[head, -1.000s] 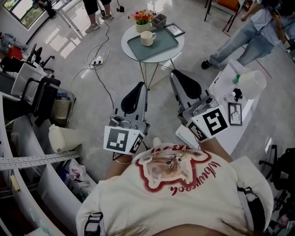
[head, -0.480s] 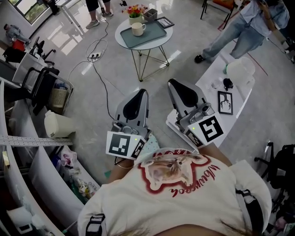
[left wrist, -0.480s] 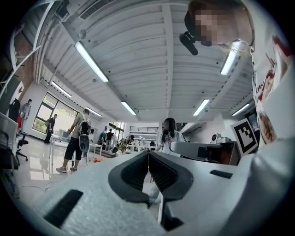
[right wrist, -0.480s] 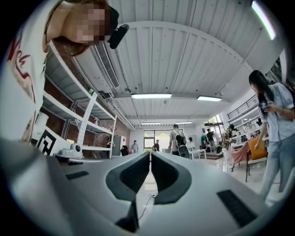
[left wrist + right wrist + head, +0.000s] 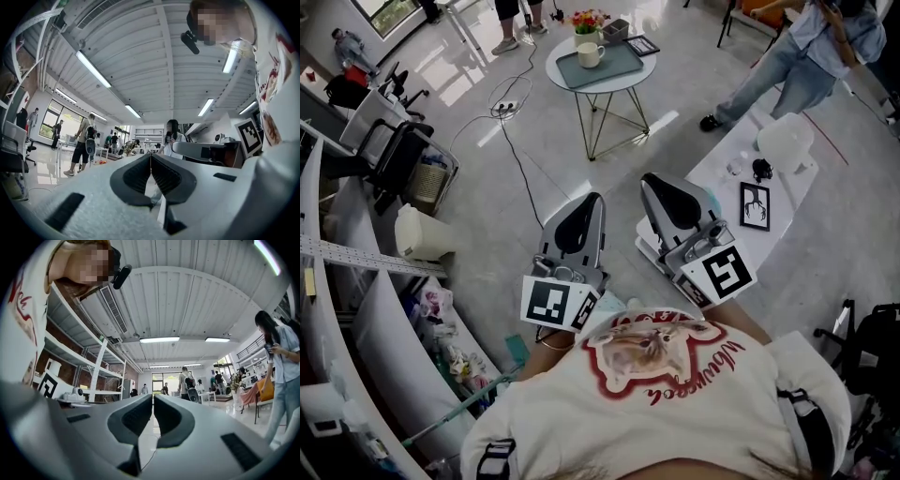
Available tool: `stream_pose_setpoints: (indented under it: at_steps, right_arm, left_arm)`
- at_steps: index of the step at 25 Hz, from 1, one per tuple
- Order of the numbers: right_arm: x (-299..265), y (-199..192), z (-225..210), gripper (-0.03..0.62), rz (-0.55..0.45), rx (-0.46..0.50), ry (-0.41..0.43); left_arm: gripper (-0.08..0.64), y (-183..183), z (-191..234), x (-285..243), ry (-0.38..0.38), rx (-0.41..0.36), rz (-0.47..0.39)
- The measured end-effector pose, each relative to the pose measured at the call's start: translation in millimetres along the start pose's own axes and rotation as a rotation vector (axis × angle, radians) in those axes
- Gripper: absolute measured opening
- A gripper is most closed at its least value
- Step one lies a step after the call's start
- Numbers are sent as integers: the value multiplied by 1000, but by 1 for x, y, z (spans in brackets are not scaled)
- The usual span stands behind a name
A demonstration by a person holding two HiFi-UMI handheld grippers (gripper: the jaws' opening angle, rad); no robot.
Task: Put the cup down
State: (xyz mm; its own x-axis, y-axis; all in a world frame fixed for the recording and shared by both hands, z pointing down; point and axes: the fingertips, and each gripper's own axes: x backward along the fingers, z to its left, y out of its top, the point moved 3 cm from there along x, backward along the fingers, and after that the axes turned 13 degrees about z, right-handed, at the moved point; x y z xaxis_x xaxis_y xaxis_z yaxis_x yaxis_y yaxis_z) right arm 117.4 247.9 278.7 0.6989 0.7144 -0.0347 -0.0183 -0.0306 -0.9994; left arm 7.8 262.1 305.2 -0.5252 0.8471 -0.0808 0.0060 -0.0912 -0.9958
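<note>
The worktop (image 5: 609,88) has drifted farther off, cup (image 5: 590,54) on it; my left gripper (image 5: 583,208) and right gripper (image 5: 658,186) are closed, empty.

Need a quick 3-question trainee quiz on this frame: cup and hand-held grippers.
1. True or false: the left hand-held gripper holds the cup.
2. The cup stands on: A) the floor, B) the tray on the round table, C) a shelf.
3. Fill in: on the round table, beside the tray, stands a pot of ____.

Key: 1 false, its jaws are together with nothing between them. 2 B. 3 flowers.
</note>
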Motion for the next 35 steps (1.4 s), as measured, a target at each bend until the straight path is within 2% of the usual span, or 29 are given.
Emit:
stream_pose_setpoints:
  at_steps: [4, 16, 25, 35]
  right_arm:
    - [2, 5, 8, 34, -4, 22, 6]
    - [-17, 8, 35, 32, 9, 24, 29]
    - [-18, 8, 36, 31, 19, 19, 23]
    - [-20, 11, 46, 31, 13, 43, 39]
  left_arm:
    - [15, 3, -2, 6, -9, -4, 3]
    - [15, 4, 28, 27, 6, -8, 21]
    - [15, 8, 25, 24, -19, -11, 9]
    - [15, 10, 28, 32, -11, -17, 1]
